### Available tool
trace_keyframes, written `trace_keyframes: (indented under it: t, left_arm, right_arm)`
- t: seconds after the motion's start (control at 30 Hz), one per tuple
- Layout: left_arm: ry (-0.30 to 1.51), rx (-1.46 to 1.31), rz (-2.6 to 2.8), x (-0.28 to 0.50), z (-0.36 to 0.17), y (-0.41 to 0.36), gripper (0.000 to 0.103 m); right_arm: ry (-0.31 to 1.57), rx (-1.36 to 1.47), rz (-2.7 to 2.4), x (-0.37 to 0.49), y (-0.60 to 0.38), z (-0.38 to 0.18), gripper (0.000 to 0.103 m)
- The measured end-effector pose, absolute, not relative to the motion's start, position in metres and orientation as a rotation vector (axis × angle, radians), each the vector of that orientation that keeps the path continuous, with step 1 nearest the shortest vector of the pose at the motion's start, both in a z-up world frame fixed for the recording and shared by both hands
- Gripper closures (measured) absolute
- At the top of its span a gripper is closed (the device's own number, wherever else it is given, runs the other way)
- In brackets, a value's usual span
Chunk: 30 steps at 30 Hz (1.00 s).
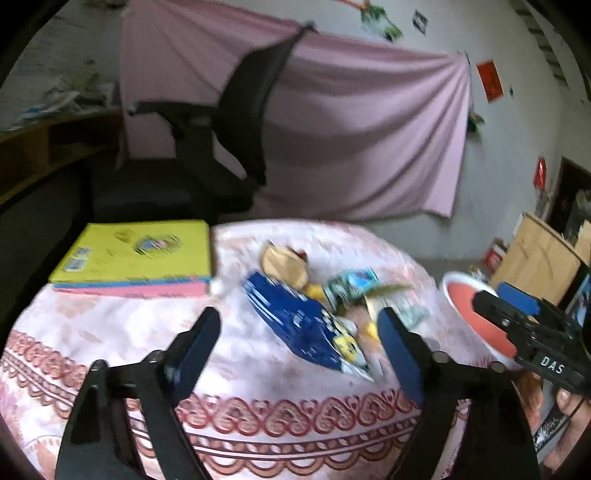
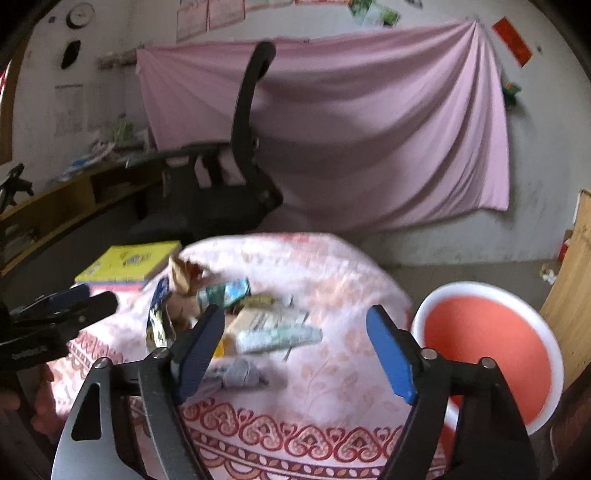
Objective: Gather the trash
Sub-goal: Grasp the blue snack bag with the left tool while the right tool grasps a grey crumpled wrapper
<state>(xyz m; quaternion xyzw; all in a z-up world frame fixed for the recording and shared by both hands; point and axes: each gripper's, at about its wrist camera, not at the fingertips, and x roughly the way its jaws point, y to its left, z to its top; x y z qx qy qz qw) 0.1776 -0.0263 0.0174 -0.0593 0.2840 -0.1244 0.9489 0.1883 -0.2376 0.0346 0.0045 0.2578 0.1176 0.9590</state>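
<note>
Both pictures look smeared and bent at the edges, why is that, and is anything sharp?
Left wrist view: the blue wrapper and yellow book are smeared by motion blur; only the open left gripper looks crisp. Right wrist view: the trash pile is blurrier still, and the fisheye lens curves the tablecloth and darkens the corners.

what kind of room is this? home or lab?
Most likely a lived-in home room, not a lab: a round table under a patterned pink cloth, a pink sheet hung across the wall, a black office chair, and a wall clock.
</note>
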Motion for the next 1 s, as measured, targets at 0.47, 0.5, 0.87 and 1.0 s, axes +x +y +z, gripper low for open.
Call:
trace_keyframes:
  t: [0.47,0.5,0.87,1.0]
  left_arm:
    - [0.836,-0.144,-0.378,0.206,-0.012,-0.046,0.078]
    - [0.833,-0.147,-0.381,0.205,-0.012,-0.046,0.081]
    - [0.826,-0.184,-0.388,0.198,-0.011,-0.041,0.085]
    - [0.787,-0.185,-0.398,0.190,-0.007,-0.040,0.099]
  right_arm:
    - [0.723,0.051,0.392,0.202,-0.224,0.011,0.057]
    - [0.733,0.051,0.399,0.202,-0.222,0.010,0.057]
    - [0.837,0.045,0.450,0.212,-0.212,-0.007,0.073]
    - [0.815,0.040,0.456,0.208,-0.211,-0.005,0.081]
